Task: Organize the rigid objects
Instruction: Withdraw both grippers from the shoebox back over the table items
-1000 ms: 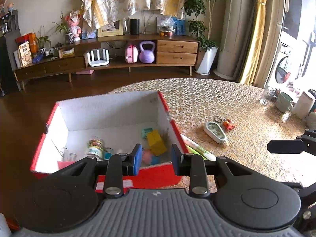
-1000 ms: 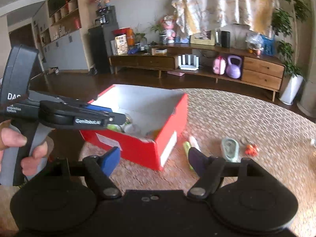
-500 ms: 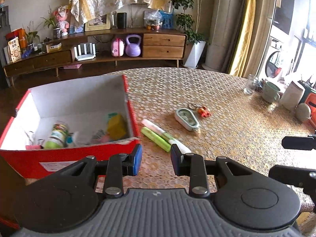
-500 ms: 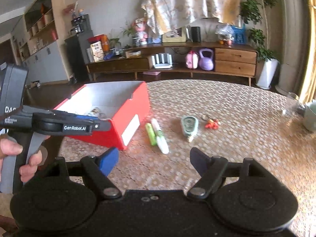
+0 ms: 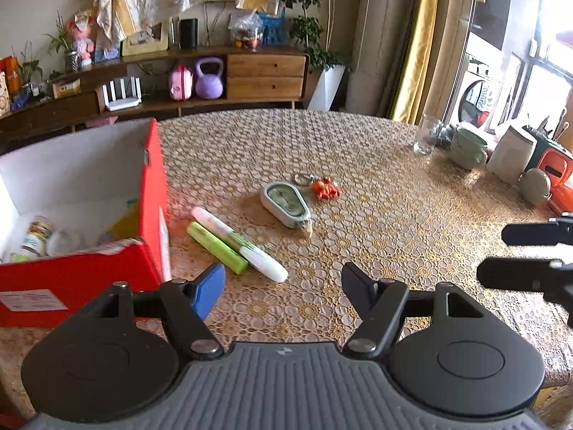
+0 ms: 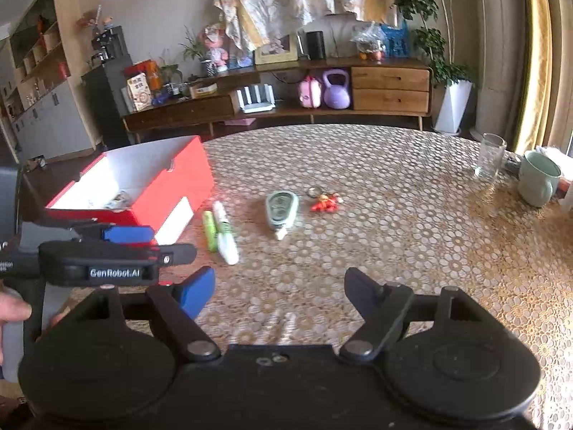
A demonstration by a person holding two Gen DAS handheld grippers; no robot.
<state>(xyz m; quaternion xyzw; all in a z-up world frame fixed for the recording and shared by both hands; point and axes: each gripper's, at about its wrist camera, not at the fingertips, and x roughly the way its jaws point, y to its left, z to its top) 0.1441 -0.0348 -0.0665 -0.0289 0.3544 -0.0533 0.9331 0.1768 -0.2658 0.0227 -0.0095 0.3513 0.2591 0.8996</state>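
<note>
A red box (image 5: 150, 193) (image 6: 179, 182) with a white inside sits at the table's left and holds several small items. Beside it lie a green marker (image 5: 216, 247) (image 6: 209, 229) and a white marker (image 5: 240, 243) (image 6: 225, 233), touching. Farther right lie a pale green correction-tape dispenser (image 5: 284, 204) (image 6: 281, 209) and a red keychain charm (image 5: 324, 190) (image 6: 326, 202). My left gripper (image 5: 283, 286) is open and empty, just short of the markers; it also shows in the right wrist view (image 6: 129, 243). My right gripper (image 6: 279, 290) is open and empty, over the table short of the objects.
A glass (image 6: 489, 156), a green mug (image 6: 537, 179), a white container (image 5: 510, 157) and an orange item (image 5: 557, 175) stand at the table's right edge. The patterned tablecloth (image 6: 394, 236) covers the round table. A sideboard (image 6: 322, 96) stands beyond.
My left gripper has swung right, from above the box to over the markers, and its jaws have opened wide. My right gripper has shifted right, staying open.
</note>
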